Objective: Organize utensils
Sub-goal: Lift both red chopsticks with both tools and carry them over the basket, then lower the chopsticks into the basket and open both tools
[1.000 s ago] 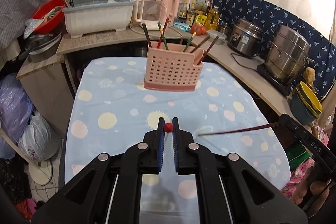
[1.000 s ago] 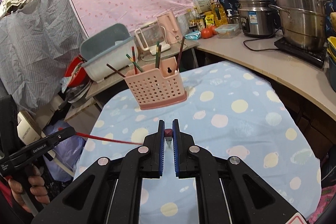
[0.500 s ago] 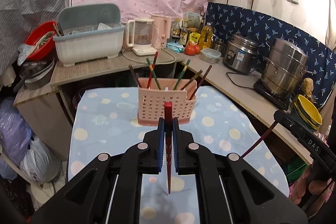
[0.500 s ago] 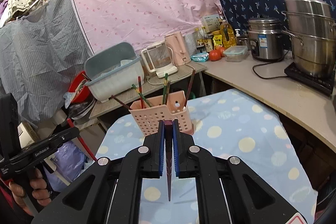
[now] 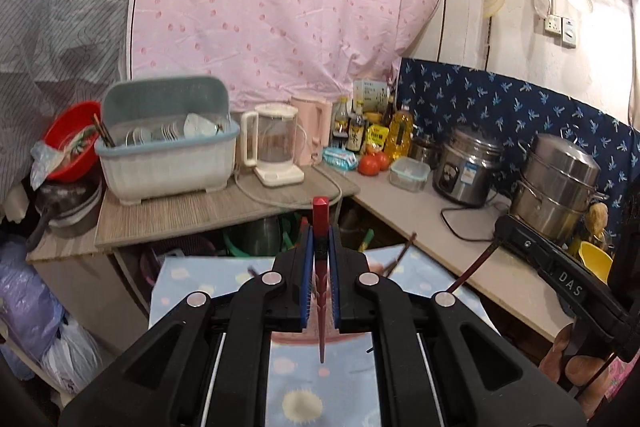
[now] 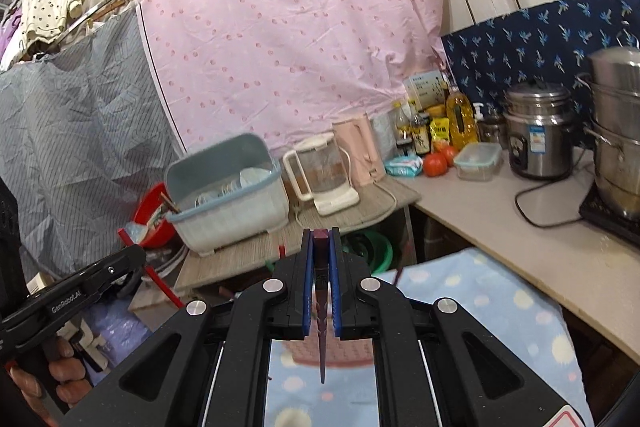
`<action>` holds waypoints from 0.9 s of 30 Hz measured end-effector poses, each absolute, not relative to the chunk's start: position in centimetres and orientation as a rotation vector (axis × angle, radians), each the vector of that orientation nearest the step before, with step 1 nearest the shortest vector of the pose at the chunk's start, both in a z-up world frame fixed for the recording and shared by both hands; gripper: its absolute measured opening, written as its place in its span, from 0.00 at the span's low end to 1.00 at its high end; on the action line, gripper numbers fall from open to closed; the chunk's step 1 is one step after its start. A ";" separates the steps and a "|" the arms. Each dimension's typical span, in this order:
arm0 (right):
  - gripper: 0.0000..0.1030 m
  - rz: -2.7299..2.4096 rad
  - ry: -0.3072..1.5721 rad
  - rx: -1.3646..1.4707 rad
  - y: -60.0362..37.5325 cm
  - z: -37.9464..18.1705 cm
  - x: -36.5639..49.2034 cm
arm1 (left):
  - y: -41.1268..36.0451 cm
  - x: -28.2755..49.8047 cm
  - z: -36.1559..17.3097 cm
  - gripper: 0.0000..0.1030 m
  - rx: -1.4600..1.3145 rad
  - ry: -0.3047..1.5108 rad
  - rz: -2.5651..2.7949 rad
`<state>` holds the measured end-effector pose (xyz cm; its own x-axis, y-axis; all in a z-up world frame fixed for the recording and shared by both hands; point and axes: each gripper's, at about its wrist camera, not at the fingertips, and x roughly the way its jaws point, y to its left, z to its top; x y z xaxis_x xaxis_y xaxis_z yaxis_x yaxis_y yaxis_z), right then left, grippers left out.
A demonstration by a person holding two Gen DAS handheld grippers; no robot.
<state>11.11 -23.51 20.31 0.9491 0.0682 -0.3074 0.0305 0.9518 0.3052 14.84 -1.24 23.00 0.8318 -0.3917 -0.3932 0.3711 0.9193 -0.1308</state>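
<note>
Two hand-held grippers are up above the polka-dot tablecloth (image 5: 188, 283): the right gripper (image 6: 320, 245), lettered "DAS" where the left view catches it, and the left gripper (image 5: 320, 239), lettered "GenRobot.AI" in the right view. Each is clamped shut on one upright chopstick, the left on a red chopstick (image 5: 321, 227) and the right on a dark maroon chopstick (image 6: 321, 269), tips pointing down. Compared with a second ago, both chopsticks have swung from lying flat to vertical, and the pink utensil basket (image 6: 332, 353) now sits mostly hidden behind the jaws.
</note>
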 end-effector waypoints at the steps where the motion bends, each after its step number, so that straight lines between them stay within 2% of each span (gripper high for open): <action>1: 0.07 0.022 0.312 0.312 -23.4 20.8 11.9 | -1.3 15.5 23.5 0.07 -0.051 0.417 -0.404; 9: 0.07 0.016 0.282 0.346 -23.3 22.0 18.1 | -1.9 20.4 24.9 0.07 -0.069 0.366 -0.386; 27: 0.07 0.016 0.445 0.334 -21.9 14.7 23.7 | -2.7 26.0 19.0 0.07 -0.065 0.495 -0.355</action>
